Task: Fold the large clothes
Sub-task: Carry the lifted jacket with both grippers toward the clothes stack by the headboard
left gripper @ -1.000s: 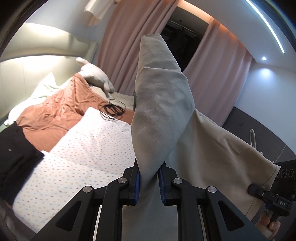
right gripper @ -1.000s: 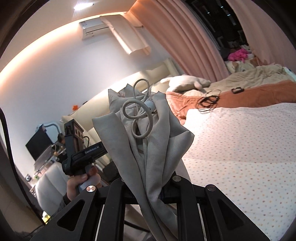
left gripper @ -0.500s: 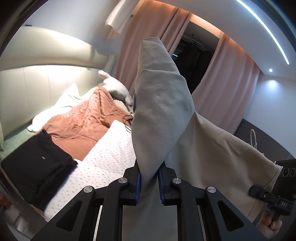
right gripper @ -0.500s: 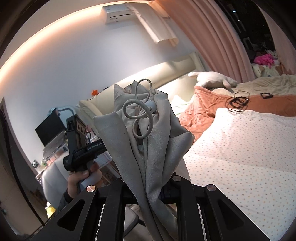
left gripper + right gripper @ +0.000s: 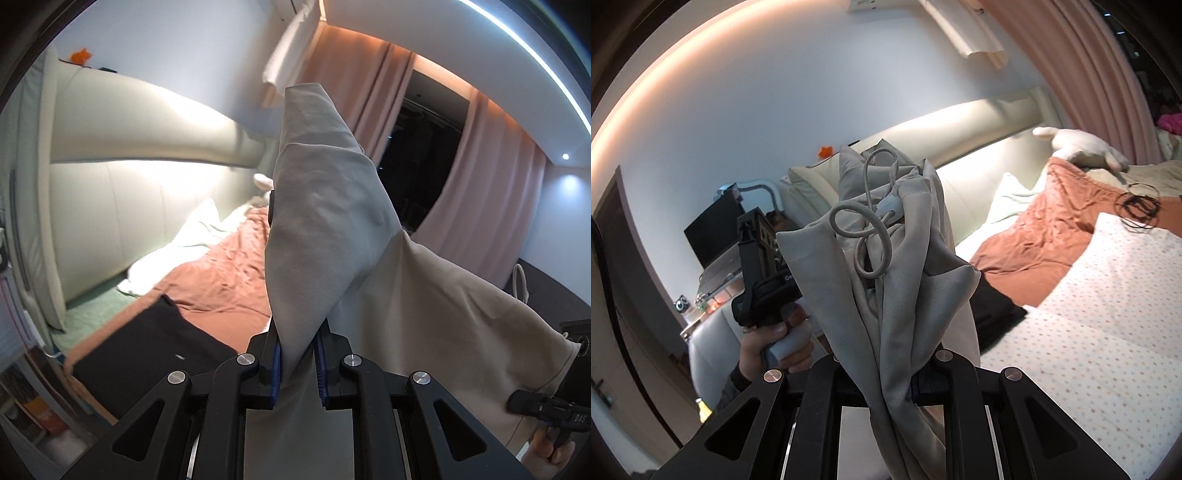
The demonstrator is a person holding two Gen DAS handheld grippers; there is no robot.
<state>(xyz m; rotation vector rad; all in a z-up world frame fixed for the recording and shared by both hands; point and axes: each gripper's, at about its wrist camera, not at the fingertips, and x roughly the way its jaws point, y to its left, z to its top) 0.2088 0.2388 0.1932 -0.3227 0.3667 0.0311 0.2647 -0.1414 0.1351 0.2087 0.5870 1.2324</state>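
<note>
View swung headboardward, garment point(image 5: 325, 229) pinched in left hand-held gripper point(image 5: 298, 363)

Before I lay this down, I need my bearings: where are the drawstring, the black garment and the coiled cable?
drawstring point(image 5: 866, 236): right wrist view, on the looped cord.
black garment point(image 5: 147, 354): left wrist view, middle of the folded cloth.
coiled cable point(image 5: 1139, 205): right wrist view, on the coil.

Bed point(image 5: 1108, 332) with rust blanket point(image 5: 225, 273)

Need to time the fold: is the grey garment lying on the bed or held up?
Held up. The left gripper and right gripper each clamp the grey garment above the bed.
</note>
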